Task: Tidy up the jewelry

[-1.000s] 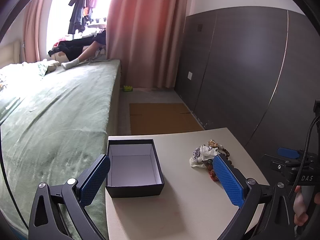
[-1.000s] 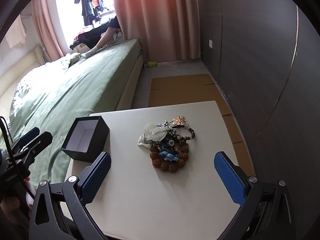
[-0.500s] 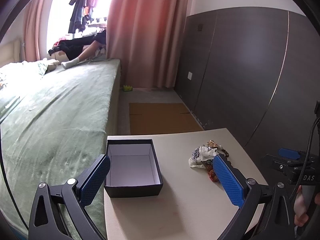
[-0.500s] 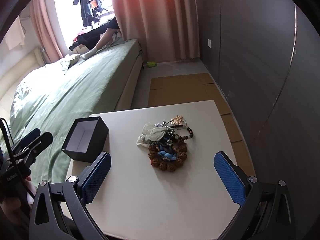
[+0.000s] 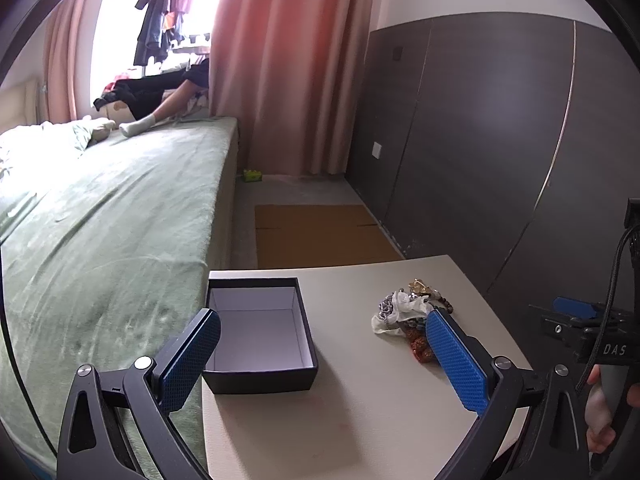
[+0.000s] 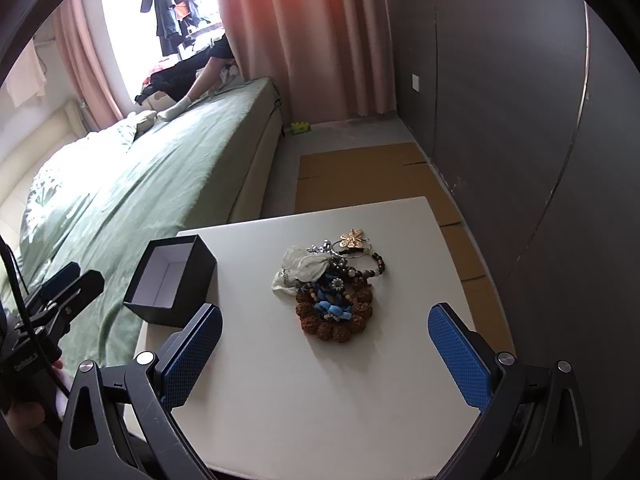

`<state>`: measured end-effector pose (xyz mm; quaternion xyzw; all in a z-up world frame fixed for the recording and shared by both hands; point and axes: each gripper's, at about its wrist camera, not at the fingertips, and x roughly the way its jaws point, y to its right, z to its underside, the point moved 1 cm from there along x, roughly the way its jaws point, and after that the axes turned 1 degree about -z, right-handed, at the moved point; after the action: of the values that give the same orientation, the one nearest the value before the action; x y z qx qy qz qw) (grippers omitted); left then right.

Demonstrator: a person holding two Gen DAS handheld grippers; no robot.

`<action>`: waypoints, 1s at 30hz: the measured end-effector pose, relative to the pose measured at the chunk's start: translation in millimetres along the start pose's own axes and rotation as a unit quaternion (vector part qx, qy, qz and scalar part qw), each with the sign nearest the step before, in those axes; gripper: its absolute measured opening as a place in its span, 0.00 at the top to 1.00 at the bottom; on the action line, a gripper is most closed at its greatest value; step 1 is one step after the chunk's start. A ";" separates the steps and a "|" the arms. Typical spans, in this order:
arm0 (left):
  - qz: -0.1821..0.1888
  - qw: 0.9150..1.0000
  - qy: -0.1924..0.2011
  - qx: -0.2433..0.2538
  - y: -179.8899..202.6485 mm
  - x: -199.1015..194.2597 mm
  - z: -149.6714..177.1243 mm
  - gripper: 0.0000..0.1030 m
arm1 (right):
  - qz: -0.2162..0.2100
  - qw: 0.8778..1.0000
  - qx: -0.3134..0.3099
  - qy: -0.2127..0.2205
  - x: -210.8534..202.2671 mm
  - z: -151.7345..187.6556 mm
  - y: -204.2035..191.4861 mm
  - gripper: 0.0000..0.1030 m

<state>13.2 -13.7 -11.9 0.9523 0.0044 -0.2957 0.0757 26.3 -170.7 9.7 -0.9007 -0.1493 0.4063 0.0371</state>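
A black box (image 5: 260, 336) with a white inside stands open and empty on the pale table (image 5: 360, 420), at its left side. A heap of jewelry (image 6: 332, 284) lies mid-table: a brown bead bracelet, blue pieces, a gold flower piece and a whitish pouch; the same jewelry heap (image 5: 408, 320) shows partly behind a blue pad in the left wrist view. My left gripper (image 5: 320, 340) is open, held near the box with nothing between its fingers. My right gripper (image 6: 326, 332) is open too, just short of the heap. The box (image 6: 172, 280) sits left of it.
A bed with a green cover (image 5: 100, 232) runs along the table's left edge, and a person's leg in a white sock (image 5: 138, 125) rests at its far end. A dark panelled wall (image 5: 500, 140) stands on the right. Flat cardboard (image 5: 320, 232) lies on the floor beyond the table.
Both grippers have drifted slightly; the jewelry heap sits a little nearer the right gripper's fingers than a second ago. Nothing was taken hold of or let go.
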 end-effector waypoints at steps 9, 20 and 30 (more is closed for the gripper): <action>0.013 1.000 -0.027 0.007 18.1 15.4 -2.8 0.08 | -0.014 0.999 0.047 0.004 -0.4 -4.3 20.2 0.00; 0.037 0.997 -0.066 0.013 47.4 37.0 -18.3 0.30 | -0.036 0.987 0.152 -0.021 15.4 -5.2 70.4 0.25; 0.066 0.992 -0.106 0.029 84.3 73.0 -30.2 0.31 | -0.048 0.977 0.205 -0.026 19.8 -1.9 100.4 0.27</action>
<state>94.9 -95.2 -16.5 0.9156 -0.0747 -0.3894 0.0675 64.0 -260.3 -22.2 -0.8548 -0.1071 0.4494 0.2364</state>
